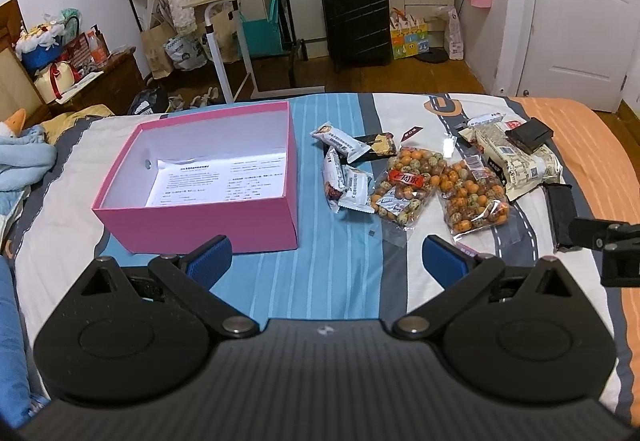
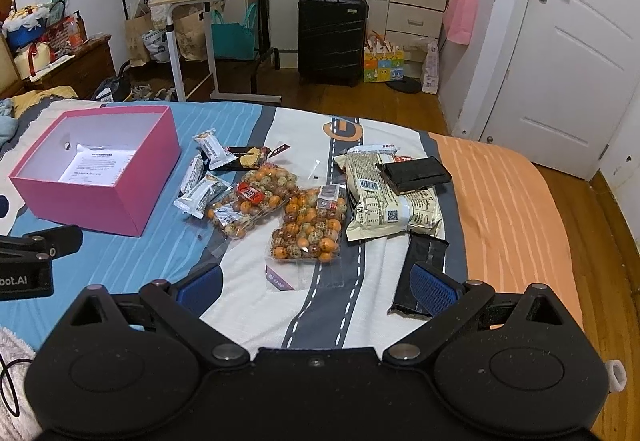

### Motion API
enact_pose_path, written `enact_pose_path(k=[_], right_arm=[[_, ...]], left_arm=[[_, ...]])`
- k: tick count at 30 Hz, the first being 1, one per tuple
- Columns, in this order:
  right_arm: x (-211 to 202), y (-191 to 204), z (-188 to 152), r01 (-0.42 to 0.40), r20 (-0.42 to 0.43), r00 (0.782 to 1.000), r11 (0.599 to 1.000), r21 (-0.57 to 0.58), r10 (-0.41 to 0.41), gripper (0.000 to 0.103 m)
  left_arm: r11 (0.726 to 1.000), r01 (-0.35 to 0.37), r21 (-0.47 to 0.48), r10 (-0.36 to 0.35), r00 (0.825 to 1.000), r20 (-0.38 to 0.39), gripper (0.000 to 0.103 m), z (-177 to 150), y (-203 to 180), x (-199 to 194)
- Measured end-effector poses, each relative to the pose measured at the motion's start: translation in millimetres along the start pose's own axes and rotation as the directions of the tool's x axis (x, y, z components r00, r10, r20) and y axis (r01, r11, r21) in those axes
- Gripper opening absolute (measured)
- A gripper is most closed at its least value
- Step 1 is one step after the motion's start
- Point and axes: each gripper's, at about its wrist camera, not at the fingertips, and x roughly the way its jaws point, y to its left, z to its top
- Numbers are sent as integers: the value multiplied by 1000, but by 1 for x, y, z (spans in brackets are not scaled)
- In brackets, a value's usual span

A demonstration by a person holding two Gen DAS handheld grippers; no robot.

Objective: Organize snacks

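Left gripper (image 1: 327,261): we see its two blue-padded fingers spread wide with nothing between them, hovering above the blue-striped part of the bed (image 1: 332,281), just in front of the box.
Right gripper (image 2: 316,287): also spread wide and empty, above the road-print part of the sheet; its right pad sits just over the near end of a black packet.
Pink box (image 1: 200,225): we count one, open-topped, on the left of the bed, with one printed sheet of paper (image 1: 224,179) lying on its floor and no snacks inside.
White wrapped snacks (image 1: 346,177): we count three, clustered just right of the box, touching each other.
Clear bags of orange and speckled balls (image 2: 308,225): two, side by side in the middle of the pile.
Large cream packet (image 2: 384,197): one, right of the bags.
Black packets (image 2: 416,173): we make out three at least, one lying on top of the cream packet, one flat near the right gripper, one long one behind the white snacks.
Small torn wrapper pieces (image 2: 279,279): a few scattered on the sheet; we cannot count them surely.
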Motion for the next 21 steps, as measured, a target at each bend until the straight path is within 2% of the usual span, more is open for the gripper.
enact_pose_path(k=[6, 15, 18, 21], right_arm=[[-1, 1, 0, 7, 8, 1000, 1000, -12, -7, 102], [-1, -6, -1, -41, 14, 999, 999, -5, 41, 102], [-3, -11, 1, -78, 62, 995, 997, -26, 79, 102], [-3, -19, 4, -98, 147, 983, 993, -73, 108, 102]], left_arm=[[1000, -4, -6, 4, 1000, -6, 103, 1, 1, 0], [1000, 27, 8, -27, 999, 23, 103, 2, -4, -3], [999, 38, 11, -38, 999, 27, 103, 5, -9, -2], [999, 50, -12, -50, 998, 34, 103, 12, -13, 5]])
